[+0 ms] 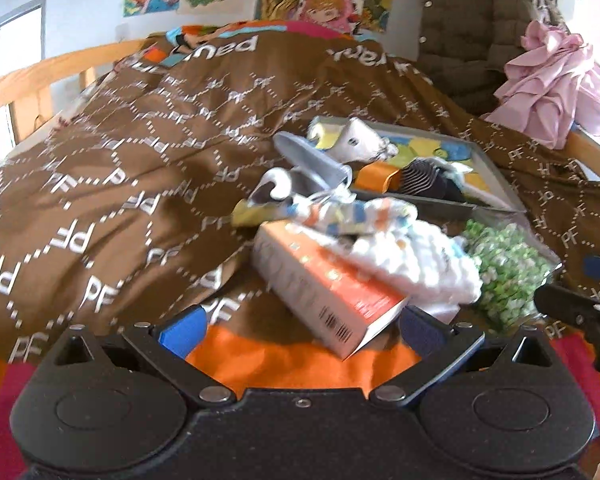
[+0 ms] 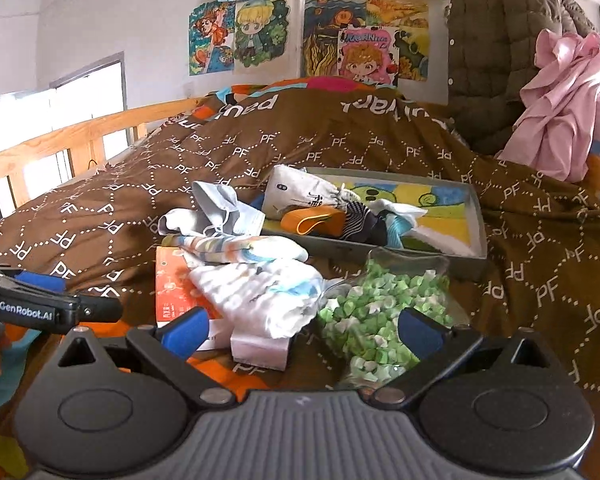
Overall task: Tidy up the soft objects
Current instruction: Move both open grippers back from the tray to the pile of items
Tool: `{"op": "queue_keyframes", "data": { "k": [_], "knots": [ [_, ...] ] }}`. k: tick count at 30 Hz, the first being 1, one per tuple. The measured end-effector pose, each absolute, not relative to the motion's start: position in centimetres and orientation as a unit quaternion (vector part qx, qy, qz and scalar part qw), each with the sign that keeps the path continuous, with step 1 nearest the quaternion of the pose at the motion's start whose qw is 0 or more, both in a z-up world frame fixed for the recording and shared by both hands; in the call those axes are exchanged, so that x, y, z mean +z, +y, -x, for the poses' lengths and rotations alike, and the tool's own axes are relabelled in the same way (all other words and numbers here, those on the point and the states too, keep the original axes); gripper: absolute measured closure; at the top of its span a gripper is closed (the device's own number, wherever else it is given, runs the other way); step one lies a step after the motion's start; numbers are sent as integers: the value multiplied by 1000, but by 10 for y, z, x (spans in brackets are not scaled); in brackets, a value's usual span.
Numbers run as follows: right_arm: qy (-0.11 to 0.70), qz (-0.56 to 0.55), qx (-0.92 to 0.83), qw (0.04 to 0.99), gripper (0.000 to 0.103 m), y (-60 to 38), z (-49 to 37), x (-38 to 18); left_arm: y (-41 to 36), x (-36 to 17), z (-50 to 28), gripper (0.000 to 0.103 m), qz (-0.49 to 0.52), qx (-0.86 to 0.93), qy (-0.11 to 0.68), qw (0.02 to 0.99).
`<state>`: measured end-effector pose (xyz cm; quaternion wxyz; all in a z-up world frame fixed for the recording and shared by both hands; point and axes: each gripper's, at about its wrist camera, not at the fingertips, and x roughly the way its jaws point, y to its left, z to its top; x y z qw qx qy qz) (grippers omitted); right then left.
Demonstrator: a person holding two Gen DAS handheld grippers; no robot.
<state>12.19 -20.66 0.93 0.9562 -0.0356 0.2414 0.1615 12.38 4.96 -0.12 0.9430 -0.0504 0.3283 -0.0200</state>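
A pile of soft things lies on the brown bedspread: a white fluffy cloth (image 1: 415, 256) (image 2: 260, 292), a striped cloth (image 1: 339, 212) (image 2: 236, 250) and a grey-white garment (image 2: 216, 208). They rest on an orange-white box (image 1: 331, 292) (image 2: 172, 284). A grey tray (image 1: 495, 176) (image 2: 477, 216) behind holds an orange band (image 2: 311, 220), dark striped socks (image 2: 359, 220) and white cloths. My left gripper (image 1: 300, 326) is open, just before the box. My right gripper (image 2: 300, 330) is open, before the white cloth and a bag of green stars (image 2: 375, 312) (image 1: 503, 272).
A pink garment (image 2: 563, 104) and a quilted olive jacket (image 2: 495, 52) hang at the right. A wooden bed rail (image 2: 60, 144) runs along the left. Posters (image 2: 319, 32) cover the back wall. The brown bedspread (image 1: 120, 184) rises toward the back.
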Motion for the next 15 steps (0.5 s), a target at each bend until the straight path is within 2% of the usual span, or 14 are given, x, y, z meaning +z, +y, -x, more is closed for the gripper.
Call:
{"op": "queue_keyframes", "data": {
  "k": [15],
  "knots": [
    [260, 36, 166, 951, 0, -200, -128, -7, 62, 0, -125, 1, 35, -9, 333, 942]
  ]
}}
